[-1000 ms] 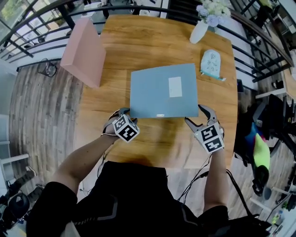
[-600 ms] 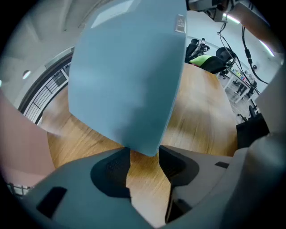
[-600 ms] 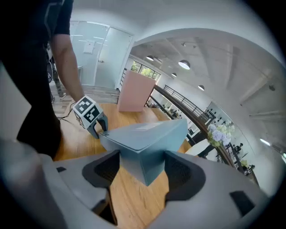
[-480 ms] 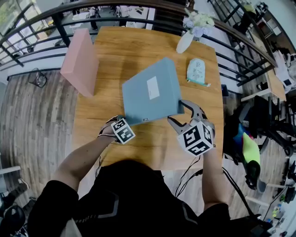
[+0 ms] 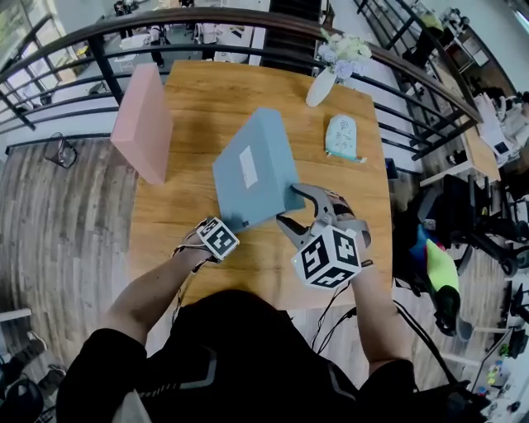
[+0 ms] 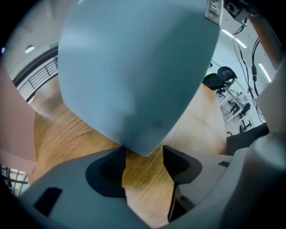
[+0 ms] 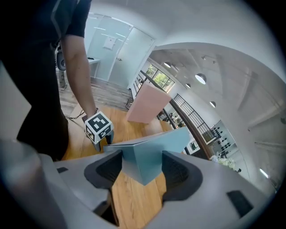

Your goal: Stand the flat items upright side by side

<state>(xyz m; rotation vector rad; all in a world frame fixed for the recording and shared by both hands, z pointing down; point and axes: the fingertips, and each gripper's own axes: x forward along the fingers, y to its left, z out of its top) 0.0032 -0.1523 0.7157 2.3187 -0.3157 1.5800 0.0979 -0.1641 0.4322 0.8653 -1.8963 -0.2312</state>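
Observation:
A flat blue box [image 5: 248, 178] with a white label is tipped up on the wooden table [image 5: 355, 231], its right side raised. My right gripper [image 5: 288, 206] is shut on its near right corner [image 7: 145, 154], and its jaws have just been closing. My left gripper [image 5: 216, 231] stands at the box's near left corner. That corner [image 6: 143, 150] dips between the jaws of the left gripper [image 6: 144, 156], which have just been opening and are open, with a gap beside it. A pink box [image 5: 142, 122] stands upright at the table's left edge.
A white vase of flowers [image 5: 322, 83] and a pale green pouch [image 5: 340, 137] sit at the table's far right. A dark railing [image 5: 165, 25] curves round the far side. The table's near edge runs just behind both grippers.
The right gripper has risen and swung left with the blue box's corner, so the box went from flat to steeply tilted and turned. The left gripper stayed near the box's near left corner.

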